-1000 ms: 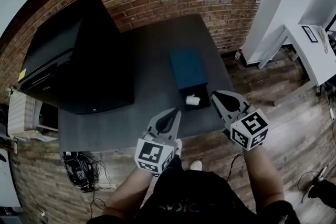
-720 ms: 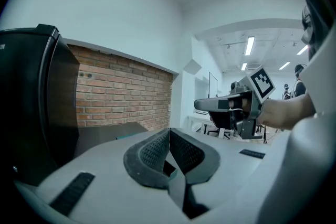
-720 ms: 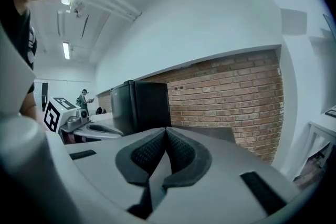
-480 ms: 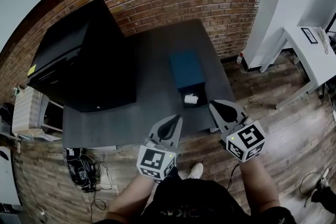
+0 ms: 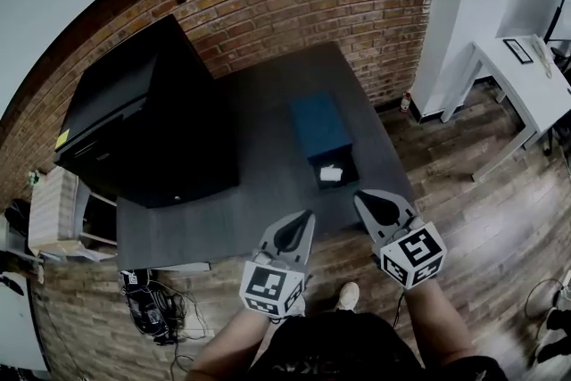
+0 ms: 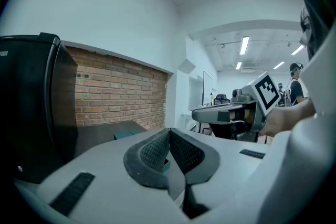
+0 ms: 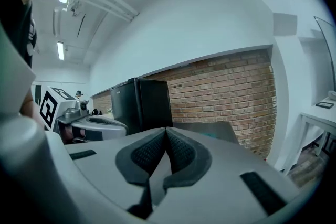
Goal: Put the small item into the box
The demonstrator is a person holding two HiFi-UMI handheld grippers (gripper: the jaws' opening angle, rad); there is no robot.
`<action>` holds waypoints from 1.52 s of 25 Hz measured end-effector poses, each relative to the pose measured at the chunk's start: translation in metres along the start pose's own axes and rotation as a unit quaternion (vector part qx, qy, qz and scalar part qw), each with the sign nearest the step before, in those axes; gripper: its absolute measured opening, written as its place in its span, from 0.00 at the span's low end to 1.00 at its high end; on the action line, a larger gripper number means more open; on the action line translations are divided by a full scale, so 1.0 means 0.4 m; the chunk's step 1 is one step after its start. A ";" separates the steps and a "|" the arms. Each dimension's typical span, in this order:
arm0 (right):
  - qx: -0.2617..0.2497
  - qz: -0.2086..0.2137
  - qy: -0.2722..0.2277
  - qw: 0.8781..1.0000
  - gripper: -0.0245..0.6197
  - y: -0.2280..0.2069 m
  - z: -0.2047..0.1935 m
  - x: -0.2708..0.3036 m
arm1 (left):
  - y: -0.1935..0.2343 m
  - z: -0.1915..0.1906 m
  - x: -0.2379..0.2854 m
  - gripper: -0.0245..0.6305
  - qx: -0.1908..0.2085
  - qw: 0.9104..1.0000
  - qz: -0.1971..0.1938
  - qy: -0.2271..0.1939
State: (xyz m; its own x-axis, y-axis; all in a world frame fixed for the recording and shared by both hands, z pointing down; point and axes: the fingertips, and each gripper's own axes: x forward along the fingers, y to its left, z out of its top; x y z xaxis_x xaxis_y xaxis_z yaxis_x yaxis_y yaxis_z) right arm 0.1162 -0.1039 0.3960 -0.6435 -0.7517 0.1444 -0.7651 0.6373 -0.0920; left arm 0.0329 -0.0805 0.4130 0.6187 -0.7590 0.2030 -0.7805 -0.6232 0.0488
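**Both tongs shut, nothing in them**

Left tongs [image 5: 309, 214] and right tongs [image 5: 359, 195] are both pressed together and empty, hovering at the near edge of the bench [image 5: 268, 147]. The small white item [image 5: 331, 174] sits just ahead of the right tongs, at the near end of the blue box [image 5: 319, 125]. Can't tell if it's actually inside. A big black cabinet [image 5: 152, 120] stands ahead-left of the left tongs.

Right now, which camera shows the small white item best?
The head view: the small white item lies in plain sight at the near end of the blue box. Neither gripper view shows it; the left gripper view catches only the box's top.
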 end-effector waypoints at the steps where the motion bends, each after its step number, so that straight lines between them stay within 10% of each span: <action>1: 0.004 -0.005 0.000 1.000 0.07 0.010 -0.003 0.001 | 0.004 -0.002 -0.009 0.09 0.000 1.000 -0.004 0.000; 38: 0.028 -0.119 -0.010 0.992 0.07 0.269 -0.016 -0.045 | 0.057 -0.020 -0.229 0.09 0.006 0.994 -0.110 -0.022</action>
State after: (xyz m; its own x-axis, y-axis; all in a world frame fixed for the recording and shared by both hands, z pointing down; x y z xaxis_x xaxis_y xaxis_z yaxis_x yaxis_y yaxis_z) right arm 0.0455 -0.0208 0.3897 -0.4437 -0.8836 0.1497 -0.8955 0.4307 -0.1121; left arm -0.0423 -0.0235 0.4034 0.7779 -0.6113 0.1456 -0.6248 -0.7772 0.0750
